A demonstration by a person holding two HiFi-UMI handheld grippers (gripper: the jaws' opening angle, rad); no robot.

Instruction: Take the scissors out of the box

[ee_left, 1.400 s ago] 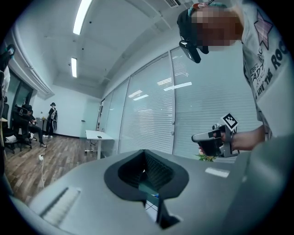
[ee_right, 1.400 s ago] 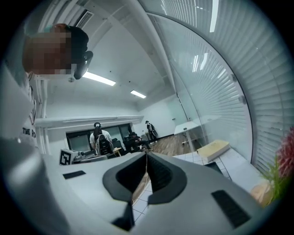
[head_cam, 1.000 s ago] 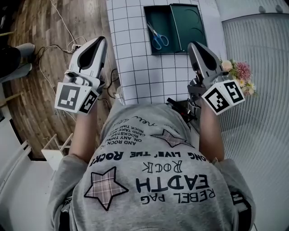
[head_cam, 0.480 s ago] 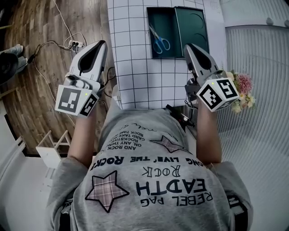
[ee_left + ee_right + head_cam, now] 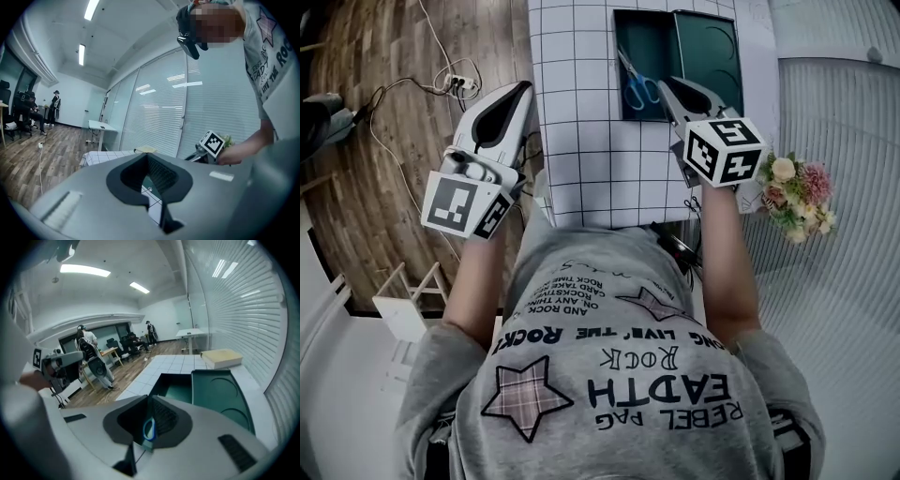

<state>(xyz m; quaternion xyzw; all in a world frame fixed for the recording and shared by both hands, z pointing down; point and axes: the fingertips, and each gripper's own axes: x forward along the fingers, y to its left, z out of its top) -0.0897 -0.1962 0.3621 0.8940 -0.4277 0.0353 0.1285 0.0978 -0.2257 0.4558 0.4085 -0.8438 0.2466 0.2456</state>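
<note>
Hovering near the boxed scissors (image 5: 635,80), the right gripper (image 5: 663,83) is pressing its jaws together. The left gripper (image 5: 520,91) is hanging shut.

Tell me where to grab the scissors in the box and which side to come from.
Probably the blue handles, coming from above on the near side: the scissors lie flat in the open box, handles toward you, blades pointing away.

Bright ceiling strips (image 5: 92,9), fisheye-warped dark corners
</note>
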